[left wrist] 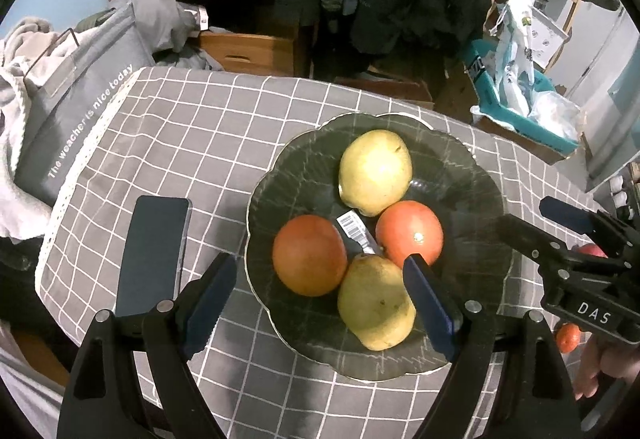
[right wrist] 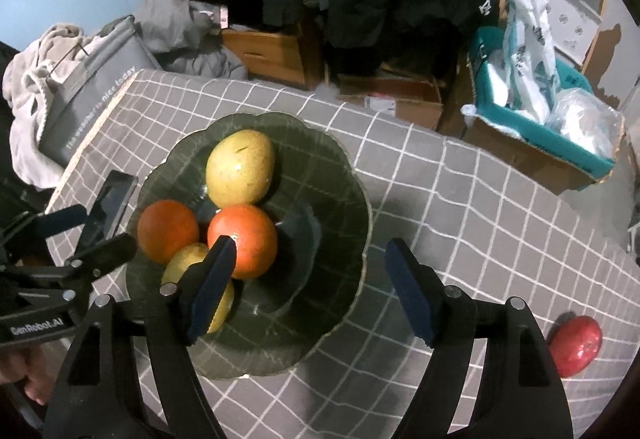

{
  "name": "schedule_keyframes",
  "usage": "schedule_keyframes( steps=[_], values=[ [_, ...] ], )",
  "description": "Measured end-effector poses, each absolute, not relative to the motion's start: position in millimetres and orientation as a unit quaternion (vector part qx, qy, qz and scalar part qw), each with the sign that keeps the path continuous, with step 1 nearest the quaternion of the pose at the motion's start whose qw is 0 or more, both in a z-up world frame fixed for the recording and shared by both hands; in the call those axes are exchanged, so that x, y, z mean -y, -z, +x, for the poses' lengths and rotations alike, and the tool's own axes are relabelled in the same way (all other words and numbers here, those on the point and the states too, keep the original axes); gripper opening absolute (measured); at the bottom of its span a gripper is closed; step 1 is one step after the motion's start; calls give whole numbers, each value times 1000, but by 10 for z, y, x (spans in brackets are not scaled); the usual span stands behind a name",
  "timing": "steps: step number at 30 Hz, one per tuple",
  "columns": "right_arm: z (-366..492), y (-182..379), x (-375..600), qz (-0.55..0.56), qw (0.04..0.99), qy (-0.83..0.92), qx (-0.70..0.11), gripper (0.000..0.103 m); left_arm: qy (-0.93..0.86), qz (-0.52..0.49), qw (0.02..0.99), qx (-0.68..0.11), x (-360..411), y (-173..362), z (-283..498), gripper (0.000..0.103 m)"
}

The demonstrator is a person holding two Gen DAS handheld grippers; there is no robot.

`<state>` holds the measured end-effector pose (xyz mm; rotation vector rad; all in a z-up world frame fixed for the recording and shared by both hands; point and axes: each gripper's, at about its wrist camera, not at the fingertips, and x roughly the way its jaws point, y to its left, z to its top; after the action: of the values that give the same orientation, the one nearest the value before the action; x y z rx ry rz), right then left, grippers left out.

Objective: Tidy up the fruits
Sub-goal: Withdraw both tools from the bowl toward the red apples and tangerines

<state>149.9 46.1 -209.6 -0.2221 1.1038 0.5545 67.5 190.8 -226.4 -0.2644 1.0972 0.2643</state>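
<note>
Fruits sat together in a dark scalloped glass plate (left wrist: 486, 175) on the grey checked tablecloth (left wrist: 192, 143): two yellow-green pears (left wrist: 376, 171) and two orange-red round fruits (left wrist: 310, 255), four in all. The left gripper (left wrist: 320, 295) hung over the plate's near edge, its fingers spread wide with nothing pinched; the nearer pear (left wrist: 374, 313) lay just inside its right finger, and a dark phone (left wrist: 154, 255) lay just outside its left finger. The right gripper (right wrist: 310, 281) also stood with fingers spread and empty, the plate's bare right half between them and one orange-red fruit (right wrist: 248, 239) just beyond its left fingertip.

Only the left view showed a white barcode label (left wrist: 354, 227) among the fruit and "DAS" on the other gripper. A grey bag (left wrist: 86, 99) read "The weather is nice today". The right view alone showed "GenRobot.AI" on the left gripper, and a red fruit (right wrist: 576, 345) on the cloth outside its right finger.
</note>
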Motion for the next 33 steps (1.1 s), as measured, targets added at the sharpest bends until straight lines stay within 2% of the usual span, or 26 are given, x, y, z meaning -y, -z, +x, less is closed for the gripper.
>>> schedule_keyframes(
  steps=[10,33],
  values=[
    [1400,1692,-213,-134,842,-222,-473,78,-115,-125,853,-493,-1786,1982,629,89],
    [1033,912,523,-119,884,-175,-417,79,-68,-101,887,-446,-1332,1405,462,97]
  ],
)
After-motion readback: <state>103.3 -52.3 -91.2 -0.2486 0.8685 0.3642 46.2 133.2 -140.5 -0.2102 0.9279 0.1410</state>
